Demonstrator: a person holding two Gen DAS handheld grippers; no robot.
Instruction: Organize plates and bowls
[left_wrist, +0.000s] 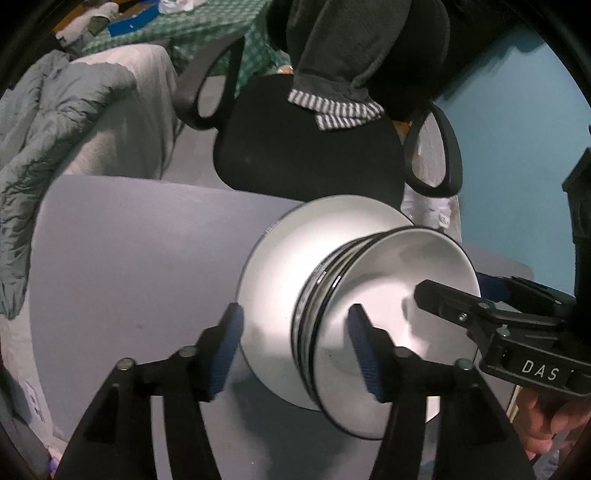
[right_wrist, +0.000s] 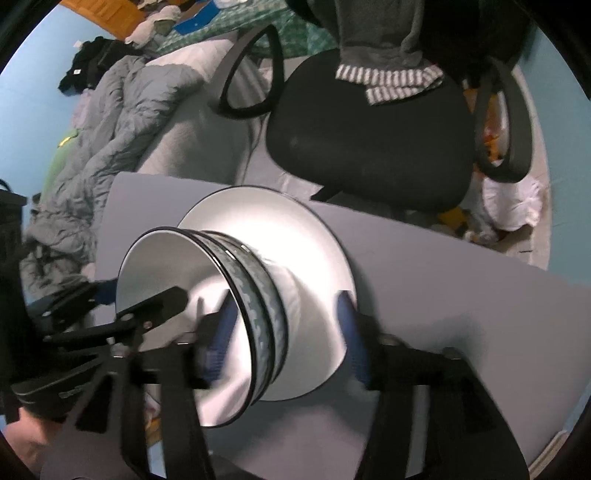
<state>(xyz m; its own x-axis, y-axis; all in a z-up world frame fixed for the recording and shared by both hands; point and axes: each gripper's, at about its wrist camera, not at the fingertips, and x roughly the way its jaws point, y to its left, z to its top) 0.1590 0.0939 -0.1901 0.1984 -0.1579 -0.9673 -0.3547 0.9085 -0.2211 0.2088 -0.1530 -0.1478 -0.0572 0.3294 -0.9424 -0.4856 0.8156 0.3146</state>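
A stack of white bowls with dark patterned rims (left_wrist: 388, 295) (right_wrist: 207, 302) stands on a white plate (left_wrist: 280, 266) (right_wrist: 288, 229) on the grey table (left_wrist: 140, 251) (right_wrist: 443, 288). My left gripper (left_wrist: 295, 347) is open; its right finger is inside the top bowl and its left finger is outside, over the plate. My right gripper (right_wrist: 284, 336) is open, straddling the bowl stack's right wall, with its left finger inside the top bowl. Each gripper shows in the other's view: the right one (left_wrist: 461, 306), the left one (right_wrist: 122, 314).
A black office chair (left_wrist: 314, 147) (right_wrist: 369, 133) with clothes draped on it stands just behind the table. A bed with a grey quilt (left_wrist: 55, 140) (right_wrist: 122, 122) lies to the left. A blue wall (left_wrist: 517, 129) is at the right.
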